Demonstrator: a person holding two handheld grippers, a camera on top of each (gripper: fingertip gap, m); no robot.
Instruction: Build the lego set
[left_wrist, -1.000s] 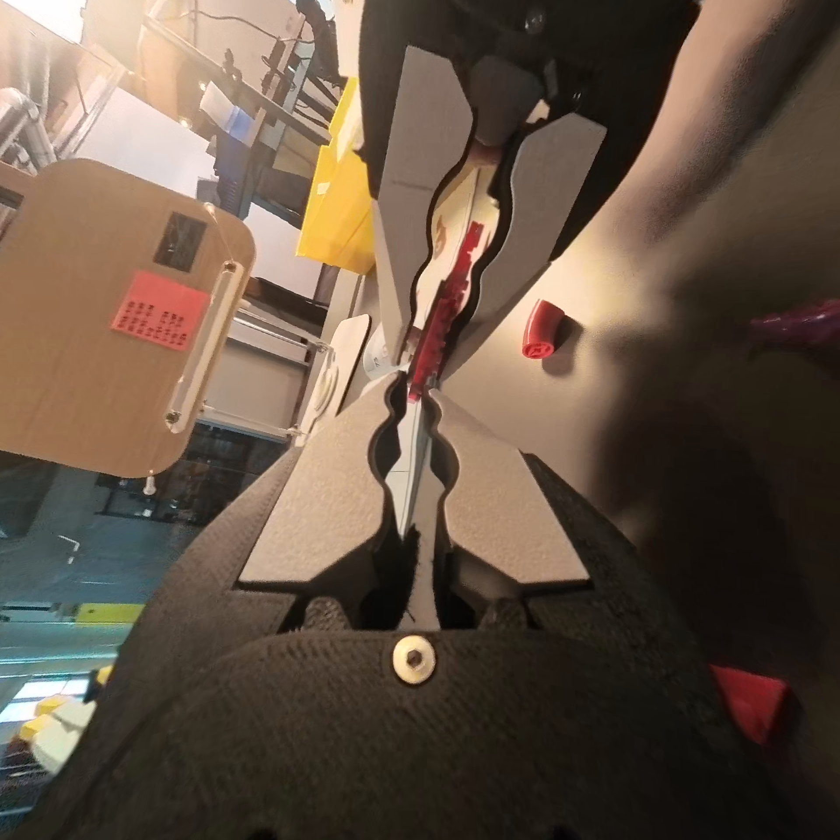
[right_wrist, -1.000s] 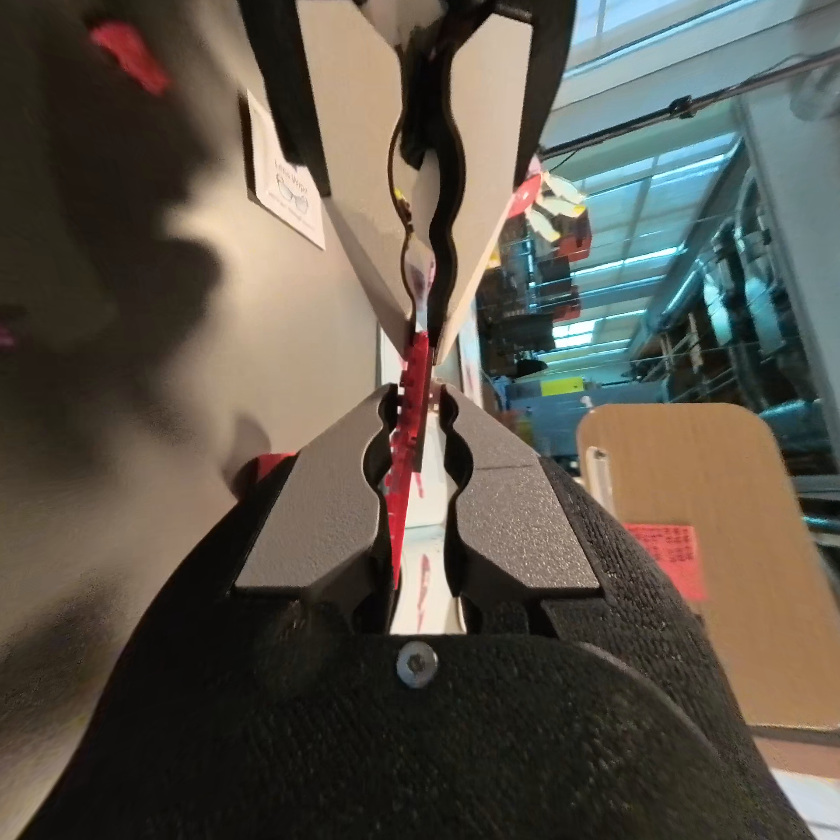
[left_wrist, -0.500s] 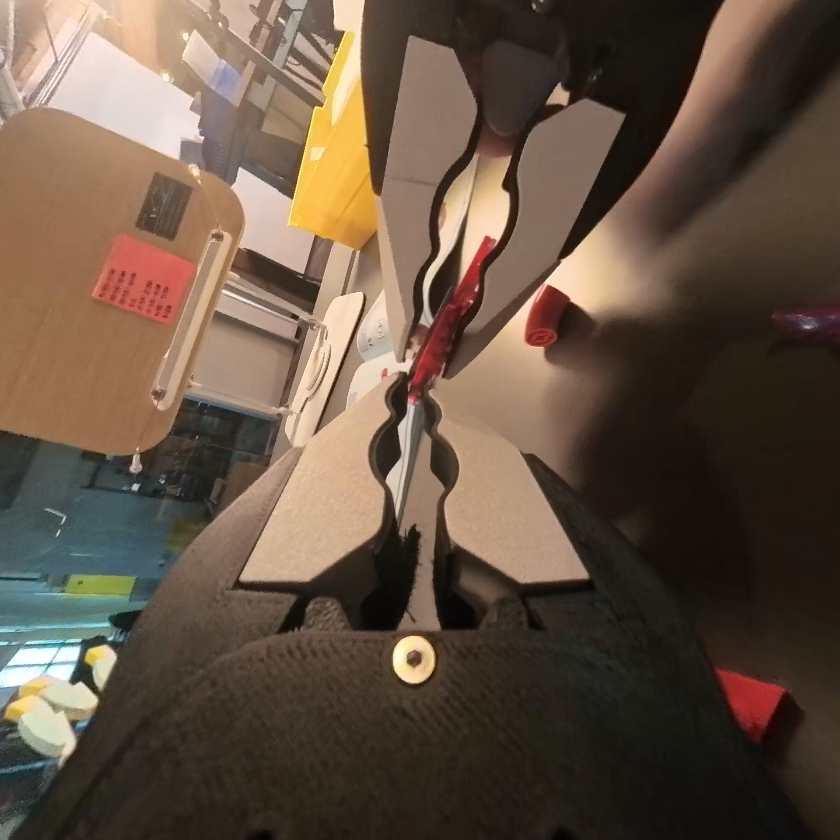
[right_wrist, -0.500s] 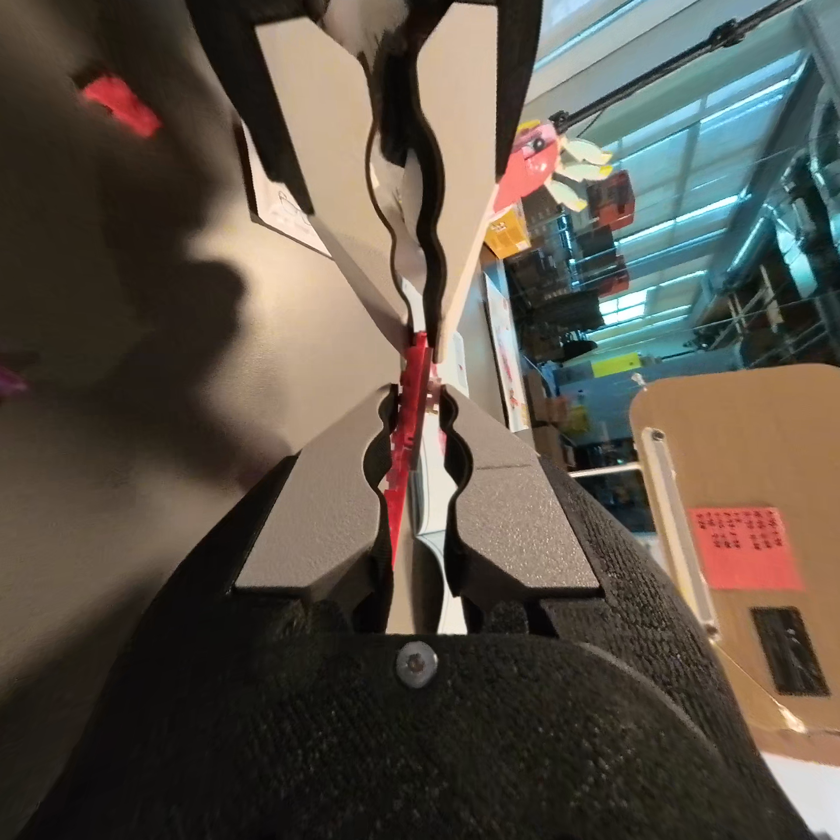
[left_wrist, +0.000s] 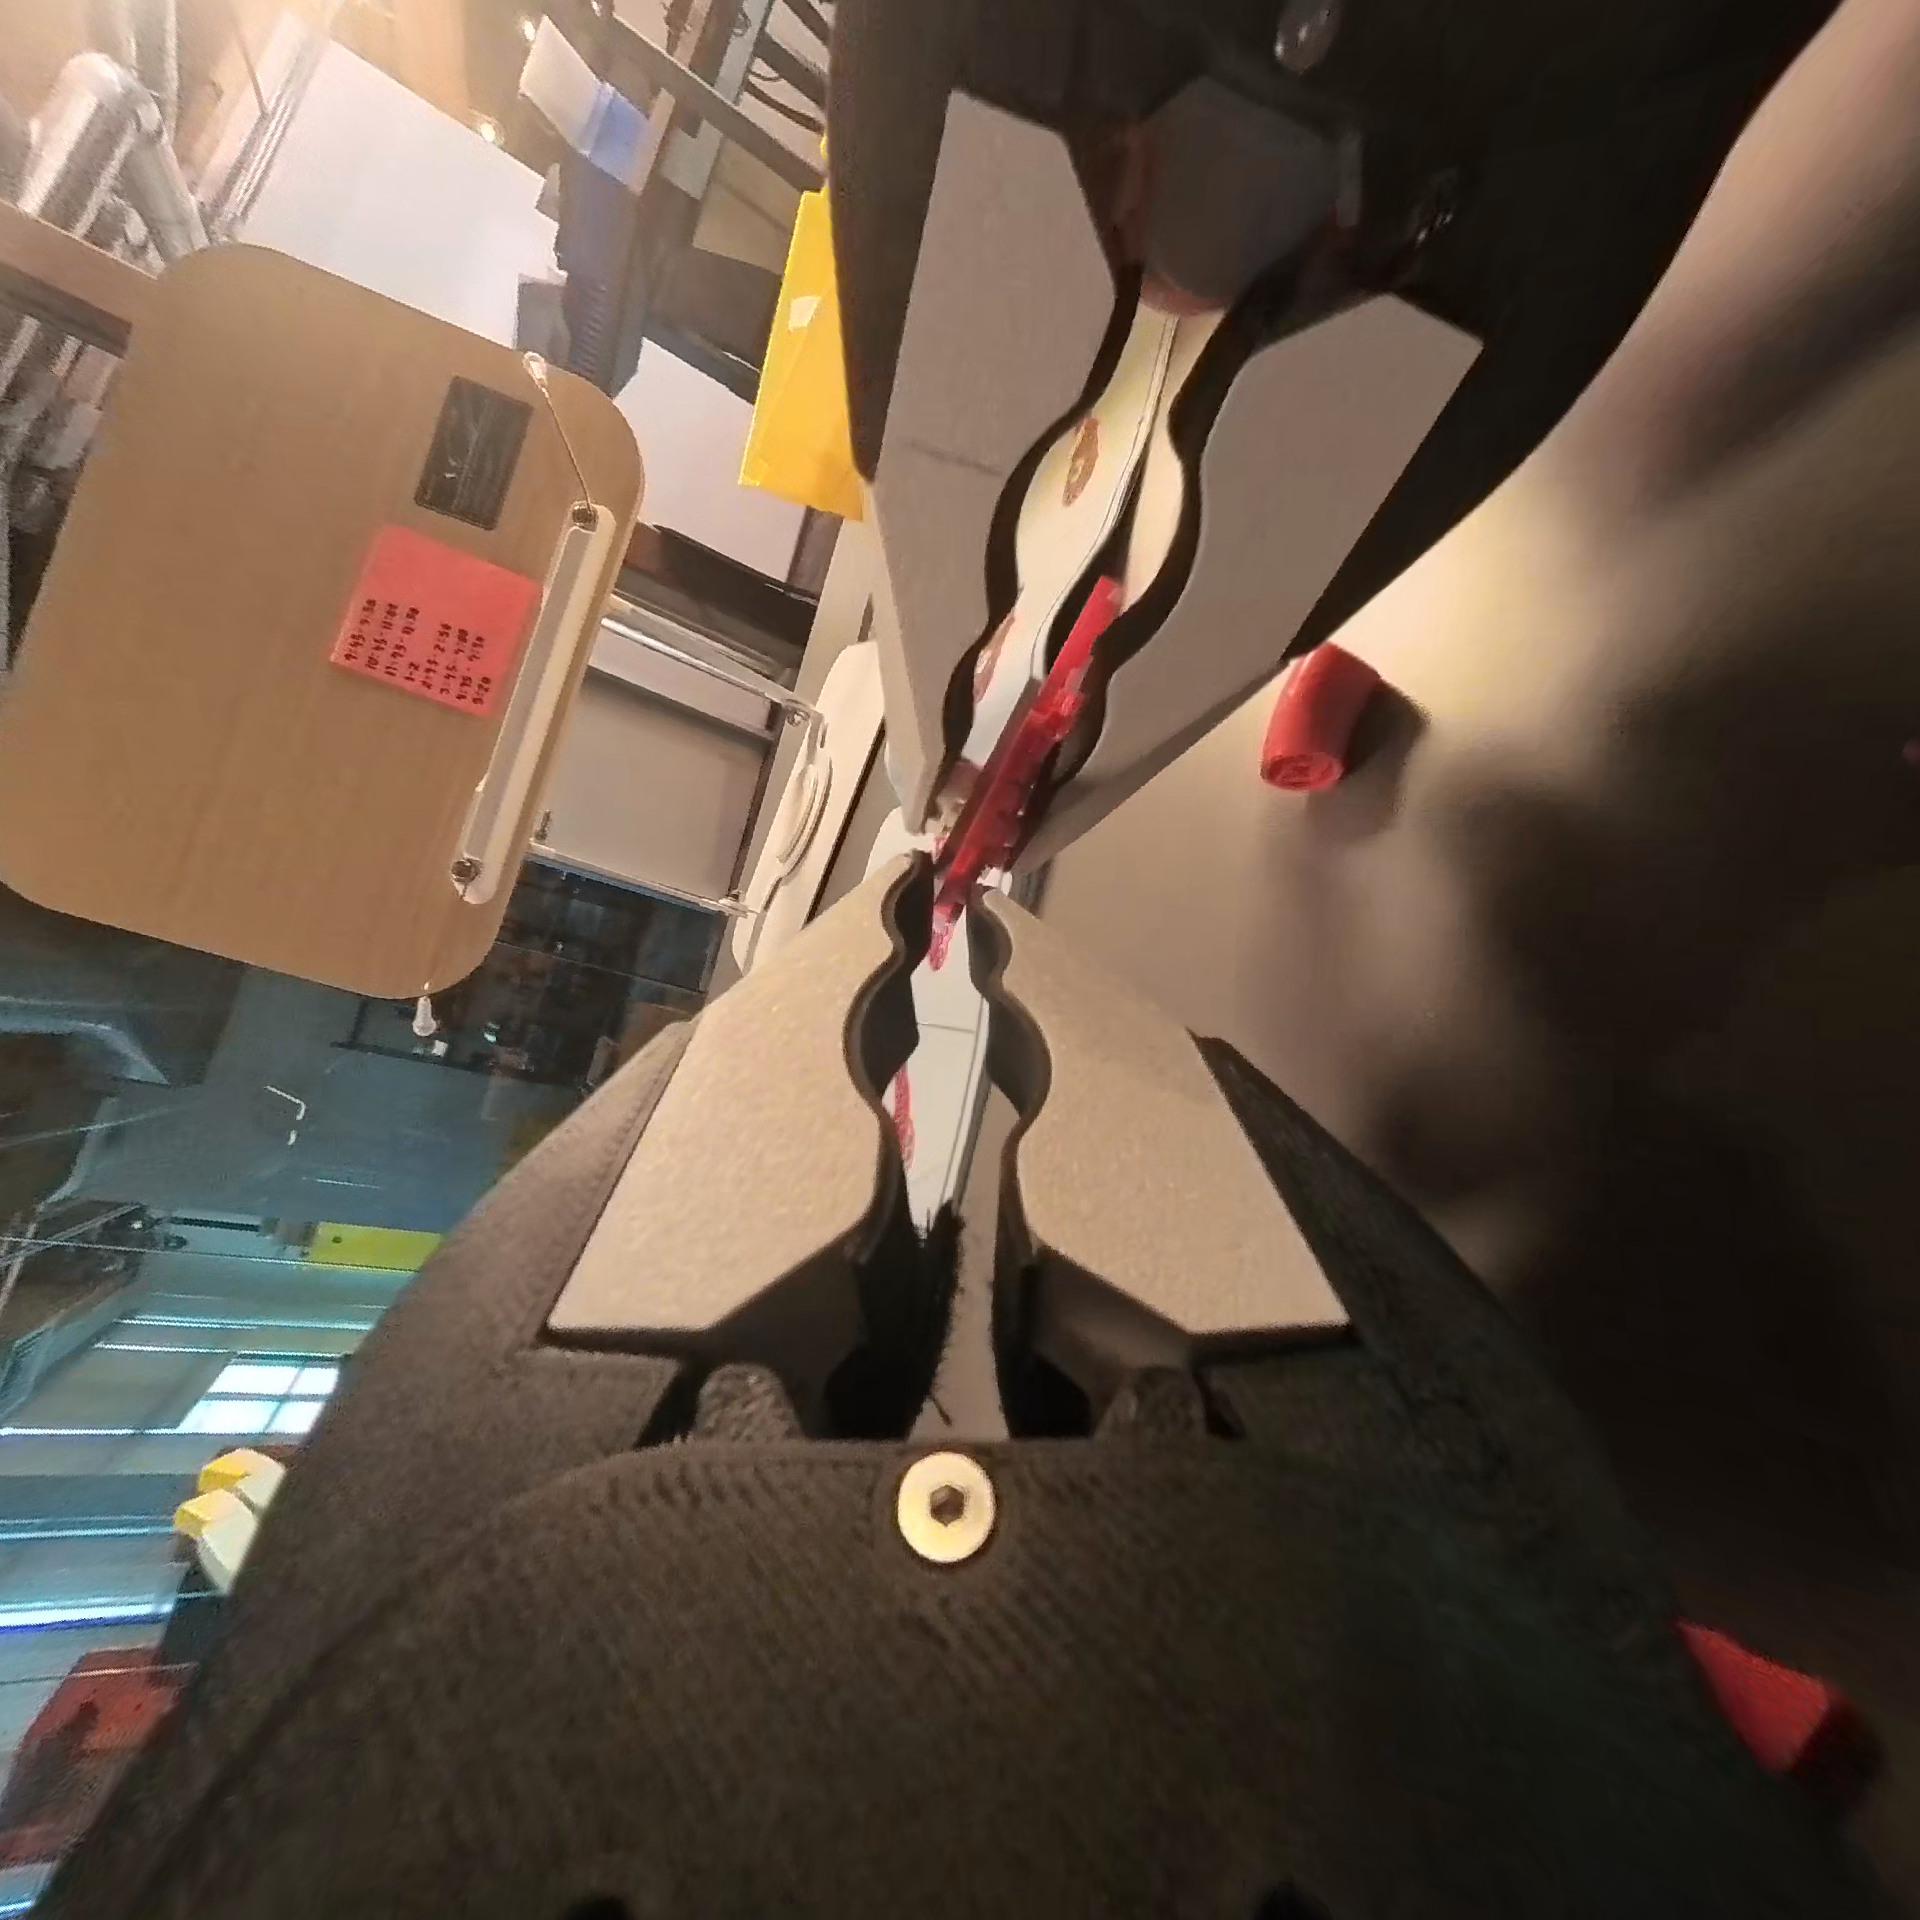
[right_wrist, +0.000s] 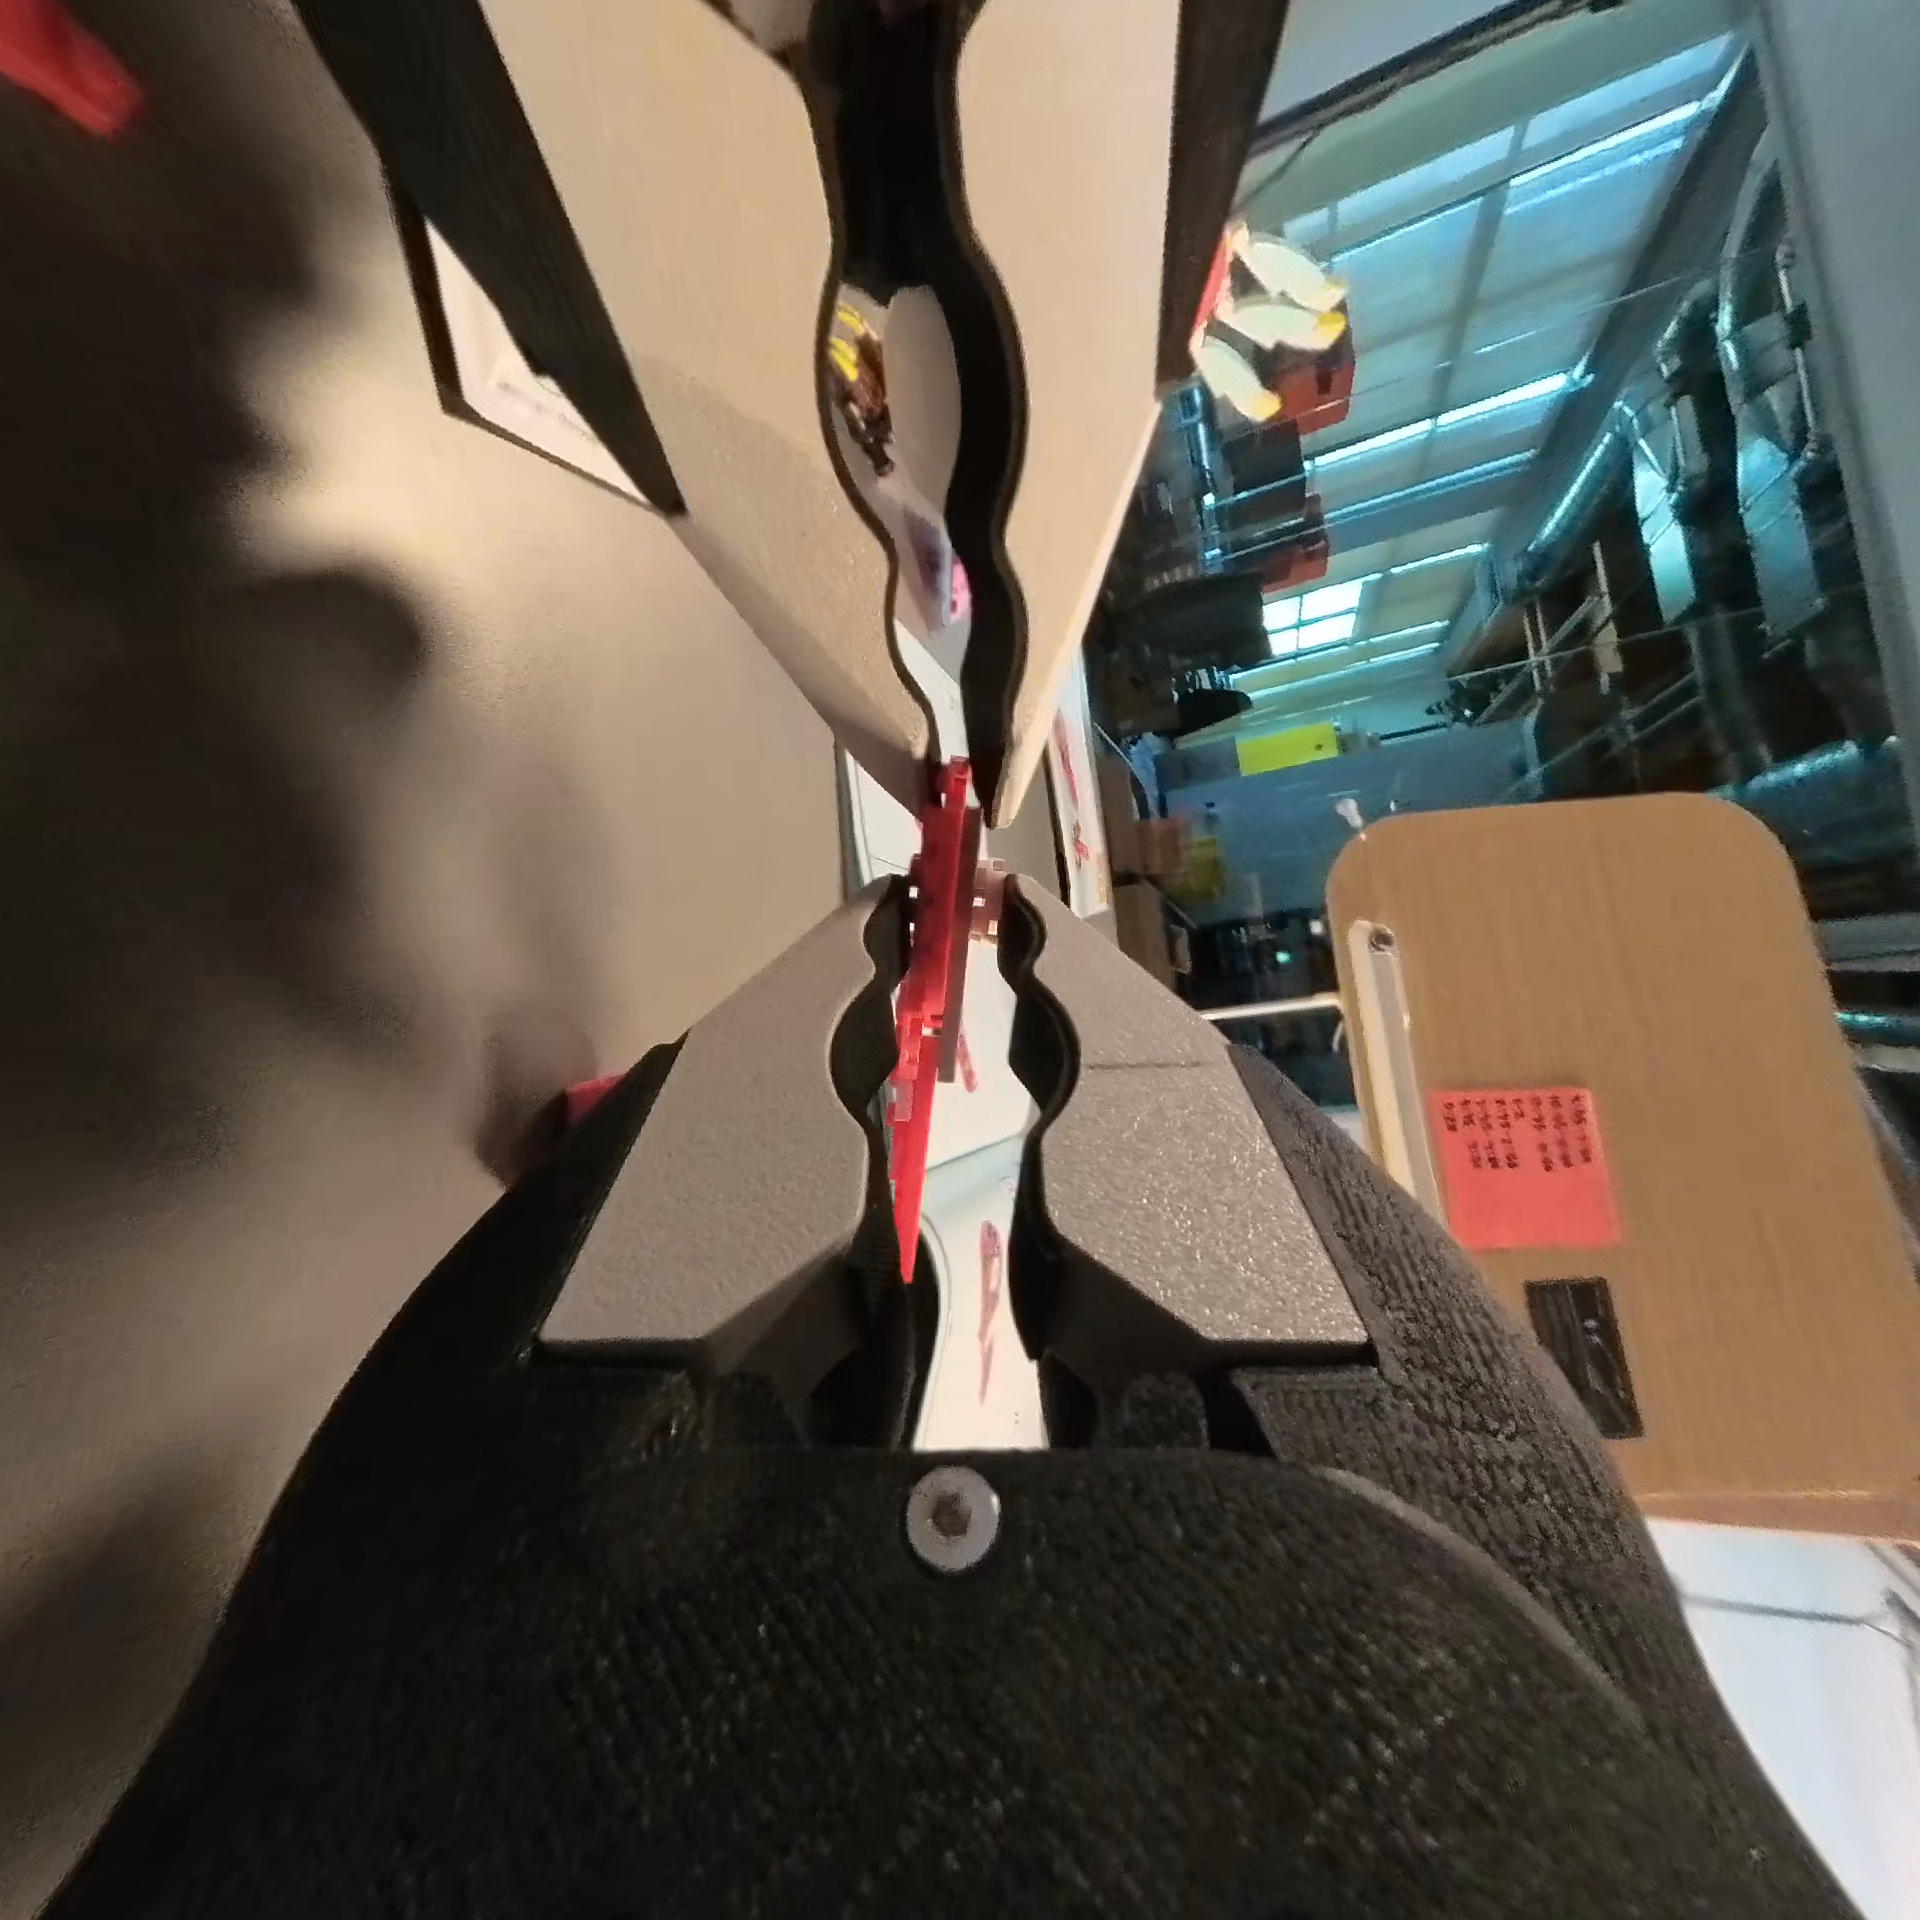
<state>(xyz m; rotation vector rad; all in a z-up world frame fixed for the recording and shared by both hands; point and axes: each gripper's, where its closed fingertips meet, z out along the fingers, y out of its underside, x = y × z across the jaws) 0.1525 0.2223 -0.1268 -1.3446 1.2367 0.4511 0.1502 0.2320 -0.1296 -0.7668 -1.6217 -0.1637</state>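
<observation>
Left gripper (left_wrist: 951, 904): fingers nearly pressed together, tips pinching one end of a thin red studded plate (left_wrist: 1039, 748); wavy inner edges a narrow slit apart.
Right gripper (right_wrist: 951, 904): fingers slightly spread, closed on the other end of the red studded plate (right_wrist: 930, 997); left pad against the plate's studded face, a small pale piece showing between the plate and the right pad.
Red studded plate: seen edge-on, lifted off the table, bridging the two grippers tip to tip; one end in each grasp.
Grippers' relation: facing each other head-on, fingertips almost meeting; opposite gripper filling the top of each wrist view.
Table (left_wrist: 1507, 790): grey surface beside the grippers, dark blurred shadows across it.
Red cylinder piece (left_wrist: 1314, 717): lying on the table, well apart from the plate, just beside the right gripper's finger.
Red wedge-shaped piece (left_wrist: 1756, 1714): on the table, near the left gripper's body.
White printed sheet (left_wrist: 940, 1091): visible through the slit between the left gripper's fingers, red marks on it.
Wooden board (left_wrist: 260, 644): rounded corners, pink note and white handle on it, in the background.
Yellow bin (left_wrist: 805, 364): behind the right gripper, partly hidden.
</observation>
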